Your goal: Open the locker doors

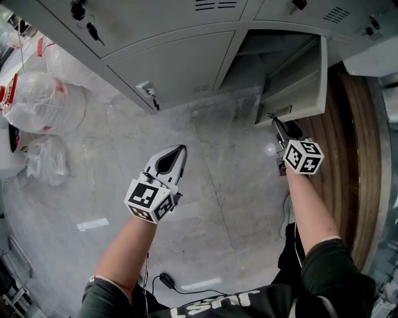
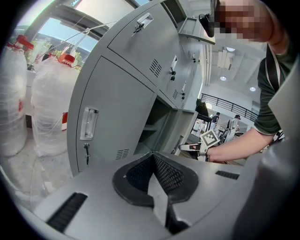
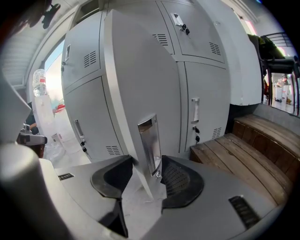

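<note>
The lower right locker's door (image 1: 302, 79) stands swung open, showing the dark inside. My right gripper (image 1: 274, 120) is shut on that door's free edge. In the right gripper view the door edge (image 3: 126, 117) and its metal recessed handle (image 3: 150, 143) sit between the two pads of the right gripper (image 3: 145, 165). My left gripper (image 1: 181, 149) hangs shut and empty above the floor, pointing at the closed lower left door (image 1: 177, 65). In the left gripper view the left gripper (image 2: 152, 157) faces that closed door (image 2: 117, 112) and its handle (image 2: 88, 123).
Upper locker doors (image 1: 143, 18) are closed, with keys hanging from their locks. White plastic bags (image 1: 37, 99) lie on the floor at the left. A wooden bench (image 1: 354, 143) runs along the right. A black cable (image 1: 171, 284) lies near the person's feet.
</note>
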Action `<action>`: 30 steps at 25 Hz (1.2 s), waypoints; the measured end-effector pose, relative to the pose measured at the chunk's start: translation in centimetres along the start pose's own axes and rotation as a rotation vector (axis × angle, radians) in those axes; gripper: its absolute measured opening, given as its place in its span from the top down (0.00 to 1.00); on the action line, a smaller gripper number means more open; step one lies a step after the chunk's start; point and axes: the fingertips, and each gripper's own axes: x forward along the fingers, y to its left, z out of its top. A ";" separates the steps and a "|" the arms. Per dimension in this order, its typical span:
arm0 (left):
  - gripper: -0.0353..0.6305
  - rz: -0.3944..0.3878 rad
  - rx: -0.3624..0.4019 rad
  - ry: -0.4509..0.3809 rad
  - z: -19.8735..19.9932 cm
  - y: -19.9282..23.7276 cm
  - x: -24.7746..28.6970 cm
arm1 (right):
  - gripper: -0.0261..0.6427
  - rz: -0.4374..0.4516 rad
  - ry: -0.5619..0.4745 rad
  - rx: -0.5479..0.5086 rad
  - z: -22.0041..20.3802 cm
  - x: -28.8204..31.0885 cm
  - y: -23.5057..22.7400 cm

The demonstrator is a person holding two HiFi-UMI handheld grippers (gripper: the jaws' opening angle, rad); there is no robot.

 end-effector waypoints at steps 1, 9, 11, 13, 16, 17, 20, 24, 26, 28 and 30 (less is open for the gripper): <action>0.94 -0.002 0.000 0.000 0.0 -0.1 0.0 | 0.65 -0.011 -0.003 -0.002 -0.2 -0.4 -0.5; 0.94 -0.020 0.000 0.004 -0.3 -0.8 0.8 | 0.76 -0.088 -0.001 -0.078 -1.0 -3.0 -5.4; 0.94 -0.028 0.001 0.006 -0.4 -1.2 1.1 | 0.77 -0.126 -0.004 -0.056 -1.0 -3.2 -7.0; 0.94 -0.037 0.004 0.006 -0.4 -1.7 1.2 | 0.78 -0.162 -0.004 -0.042 -1.0 -3.5 -8.7; 0.94 -0.042 0.008 0.004 -0.2 -1.6 1.4 | 0.79 -0.197 0.001 -0.056 -0.8 -3.8 -10.8; 0.94 -0.041 0.008 0.004 -0.2 -1.5 1.5 | 0.79 -0.205 0.002 -0.061 -0.7 -3.8 -11.3; 0.94 -0.038 0.005 0.006 -0.4 -1.4 1.6 | 0.79 -0.227 0.009 -0.077 -0.7 -3.9 -13.0; 0.94 -0.043 0.007 0.004 -0.3 -1.5 1.8 | 0.79 -0.265 0.019 -0.080 -0.4 -4.0 -15.4; 0.94 -0.044 0.009 0.003 -0.2 -1.4 1.8 | 0.79 -0.279 0.023 -0.083 -0.2 -3.9 -16.4; 0.94 -0.044 0.011 0.004 -0.3 -1.3 1.7 | 0.79 -0.292 0.024 -0.083 -0.1 -3.9 -17.1; 0.94 -0.043 0.013 0.007 -0.4 -1.3 1.7 | 0.79 -0.301 0.025 -0.082 -0.1 -3.9 -17.5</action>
